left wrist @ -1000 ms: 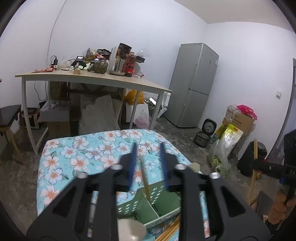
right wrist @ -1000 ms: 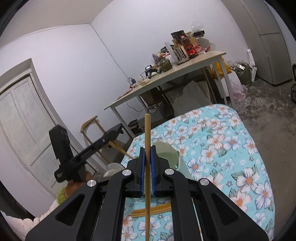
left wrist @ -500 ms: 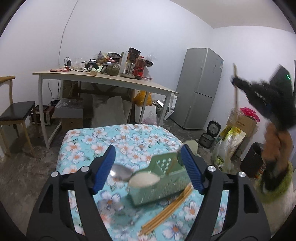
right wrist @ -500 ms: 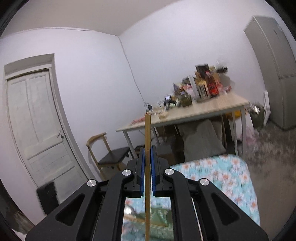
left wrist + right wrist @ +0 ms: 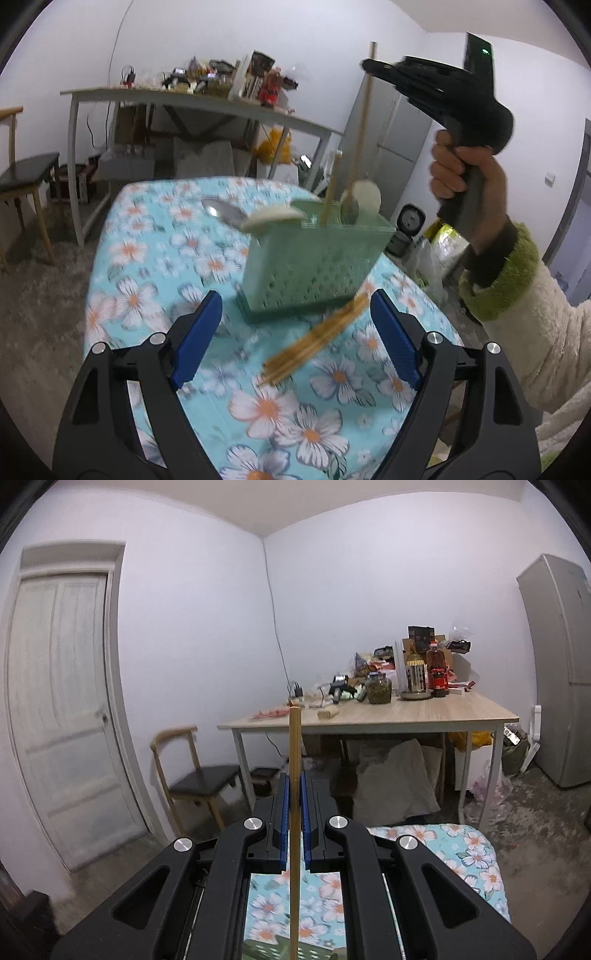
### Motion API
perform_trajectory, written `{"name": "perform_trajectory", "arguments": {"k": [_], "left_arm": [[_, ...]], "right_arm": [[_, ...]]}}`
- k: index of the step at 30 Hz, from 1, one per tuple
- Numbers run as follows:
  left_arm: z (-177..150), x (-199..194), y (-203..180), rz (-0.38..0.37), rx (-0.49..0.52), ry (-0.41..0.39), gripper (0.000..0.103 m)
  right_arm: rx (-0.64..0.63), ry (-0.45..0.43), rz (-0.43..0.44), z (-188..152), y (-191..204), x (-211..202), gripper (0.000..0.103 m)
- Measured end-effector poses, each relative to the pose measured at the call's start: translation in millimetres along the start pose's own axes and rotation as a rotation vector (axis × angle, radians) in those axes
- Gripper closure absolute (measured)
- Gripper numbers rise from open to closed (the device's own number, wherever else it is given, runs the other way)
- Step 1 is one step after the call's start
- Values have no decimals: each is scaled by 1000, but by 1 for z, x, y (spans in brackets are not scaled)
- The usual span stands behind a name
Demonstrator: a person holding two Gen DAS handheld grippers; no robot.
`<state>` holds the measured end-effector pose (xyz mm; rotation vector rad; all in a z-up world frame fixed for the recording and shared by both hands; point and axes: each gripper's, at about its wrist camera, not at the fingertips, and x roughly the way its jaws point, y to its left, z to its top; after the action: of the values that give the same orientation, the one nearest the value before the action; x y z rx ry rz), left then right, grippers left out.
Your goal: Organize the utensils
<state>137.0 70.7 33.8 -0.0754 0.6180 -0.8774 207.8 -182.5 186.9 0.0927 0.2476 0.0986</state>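
R gripper (image 5: pixel 294 808) clamped on a single wooden chopstick (image 5: pixel 294 775), stick upright between the blue pads, tip pointing up; from the L cam the same stick (image 5: pixel 360 122) hangs vertical above the green utensil caddy (image 5: pixel 314 266), prob. held that way so it drops straight into a slot. L gripper (image 5: pixel 295 339) wide open, empty, low over the table, jaws either side of the loose chopstick bundle (image 5: pixel 317 339) lying just in front of caddy; likely lining up next pick. Caddy already has one chopstick (image 5: pixel 331 188) standing, plus pale spoons (image 5: pixel 271 218) and a metal spoon (image 5: pixel 223 214) leaning out at its left end. All on floral tablecloth (image 5: pixel 147 258). Bkgd: cluttered desk (image 5: pixel 388 712), chair (image 5: pixel 199 779), fridge (image 5: pixel 557 664), door (image 5: pixel 62 701).
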Motion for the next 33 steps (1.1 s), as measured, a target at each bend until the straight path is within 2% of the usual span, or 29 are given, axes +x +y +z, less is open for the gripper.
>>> {"name": "perform_trajectory", "arguments": {"k": [3, 6, 8, 13, 18, 24, 30, 33], "left_arm": [[-7, 7, -1, -1, -5, 20, 24], [-9, 14, 0, -6, -16, 36, 24], [-11, 17, 0, -2, -17, 47, 24], [-13, 21, -2, 3, -14, 52, 20], [-15, 27, -4, 18, -18, 71, 19], [-19, 35, -9, 44, 1, 107, 16], [-27, 43, -15, 74, 23, 149, 13], [-31, 45, -16, 77, 28, 158, 13]], "right_arm": [[-43, 53, -21, -17, 4, 16, 97], [-59, 138, -26, -36, 1, 28, 90], [-41, 146, -29, -39, -3, 24, 61], [14, 112, -21, -33, -16, -2, 50], [106, 116, -11, -35, -33, -33, 49], [246, 151, -15, -61, -60, -79, 49], [477, 278, -17, -119, -92, -95, 49], [635, 372, -12, -165, -105, -90, 49]]}}
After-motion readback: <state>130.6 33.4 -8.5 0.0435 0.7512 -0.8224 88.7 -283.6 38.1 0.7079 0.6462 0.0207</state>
